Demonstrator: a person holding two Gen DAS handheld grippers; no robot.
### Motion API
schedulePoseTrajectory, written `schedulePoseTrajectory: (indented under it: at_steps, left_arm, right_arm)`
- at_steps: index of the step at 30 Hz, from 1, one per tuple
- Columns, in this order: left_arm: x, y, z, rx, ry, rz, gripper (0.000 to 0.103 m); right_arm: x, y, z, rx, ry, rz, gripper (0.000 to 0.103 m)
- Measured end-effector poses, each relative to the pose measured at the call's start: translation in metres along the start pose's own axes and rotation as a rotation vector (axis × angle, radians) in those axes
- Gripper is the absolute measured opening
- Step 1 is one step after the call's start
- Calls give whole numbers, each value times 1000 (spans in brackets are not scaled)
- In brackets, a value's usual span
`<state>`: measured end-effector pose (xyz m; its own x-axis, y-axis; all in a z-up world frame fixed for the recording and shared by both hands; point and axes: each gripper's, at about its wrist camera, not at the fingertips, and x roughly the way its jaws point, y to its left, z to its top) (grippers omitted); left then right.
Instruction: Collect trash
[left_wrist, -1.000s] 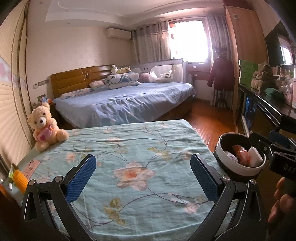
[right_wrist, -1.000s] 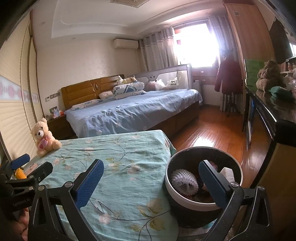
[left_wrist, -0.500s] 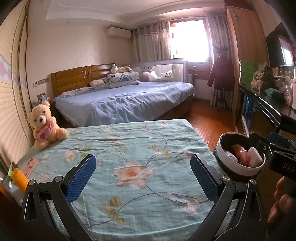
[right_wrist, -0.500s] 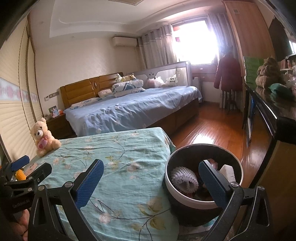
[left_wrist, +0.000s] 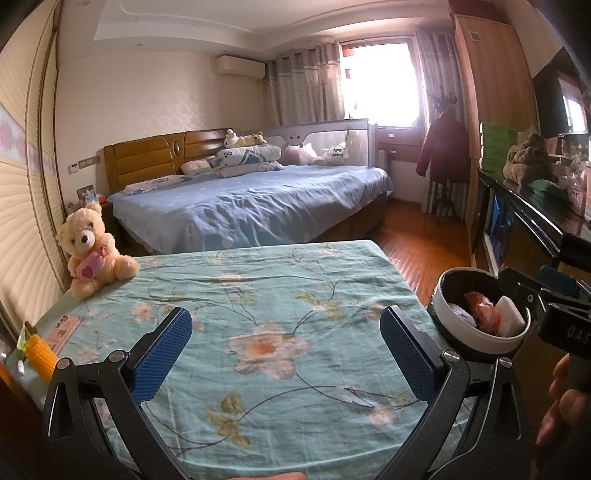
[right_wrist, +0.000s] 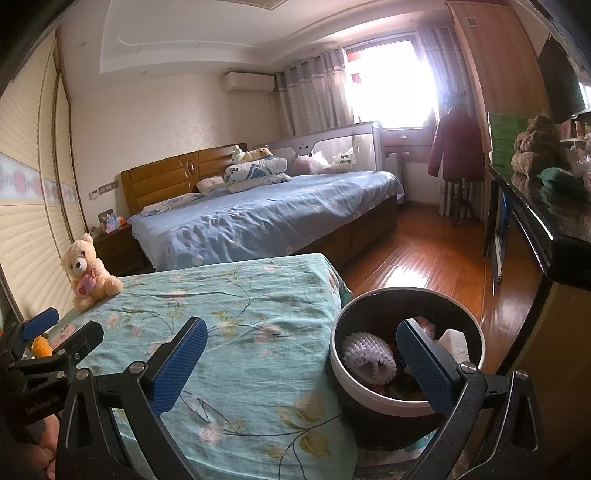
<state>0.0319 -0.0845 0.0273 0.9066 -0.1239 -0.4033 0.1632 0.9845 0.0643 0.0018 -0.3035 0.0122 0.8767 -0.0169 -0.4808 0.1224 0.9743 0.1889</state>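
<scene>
My left gripper (left_wrist: 286, 347) over table (left_wrist: 258, 295) middle, teddy bear (left_wrist: 92, 251) at far left corner. Trash bin (right_wrist: 406, 354) off table's right edge, trash in it, under my right gripper (right_wrist: 306, 365). Bed (left_wrist: 251, 199) behind table.

one trash bin (right_wrist: 406, 369), one teddy bear (left_wrist: 92, 251), two beds (left_wrist: 258, 206), two claws (left_wrist: 286, 345)
</scene>
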Motion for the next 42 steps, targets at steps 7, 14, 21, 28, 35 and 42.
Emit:
schedulePoseTrajectory:
  at_steps: [7,14,21,28,35,42]
  left_arm:
    - [0,-1,0,3,8,-4,103]
    - [1,-2,0,1,15,-7,103]
    - [1,-3,-1,-2,19,-8,103]
    - [1,-3,-1,-2,19,-8,103]
    - [1,-3,-1,-2,19,-8,103]
    - [1,-3,-1,-2,18,-8,103]
  right_arm:
    - [-2,2,-1,-3,-1,5,103]
    - [-4,5,-1,-6,-1,8,103]
    - [-4,7,0,-6,5,13,103]
    - [-5,9,2,-13,6,16,103]
    - [-4,9,3,-12,8,17,103]
    - [-4,9,3,-12,9,19,103]
